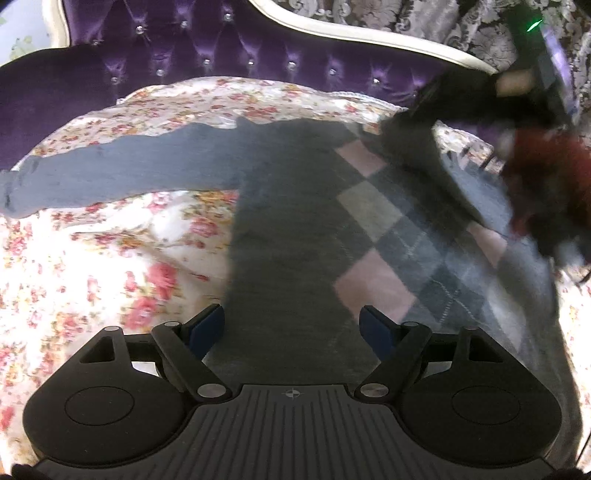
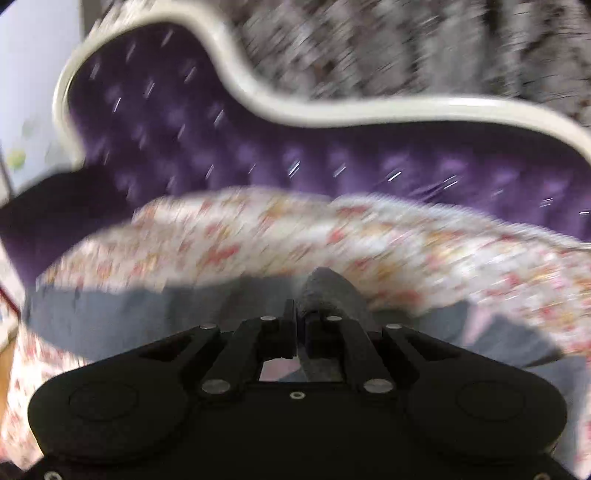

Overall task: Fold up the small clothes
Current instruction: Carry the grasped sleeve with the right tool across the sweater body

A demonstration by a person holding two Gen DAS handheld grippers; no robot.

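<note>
A small grey sweater (image 1: 291,221) with pink and grey argyle diamonds lies on a floral bedspread (image 1: 92,251). One sleeve (image 1: 110,173) stretches out flat to the left. My left gripper (image 1: 293,325) is open and empty, low over the sweater's hem. My right gripper (image 1: 436,110) shows blurred at the upper right, lifting the sweater's right side. In the right wrist view, which is motion-blurred, the right gripper (image 2: 301,314) is shut on a bunch of the grey sweater (image 2: 325,291).
A purple tufted headboard (image 1: 221,55) with a cream frame stands behind the bed. Patterned grey curtains (image 1: 406,22) hang beyond it. A person's dark red sleeve (image 1: 546,177) is at the right edge.
</note>
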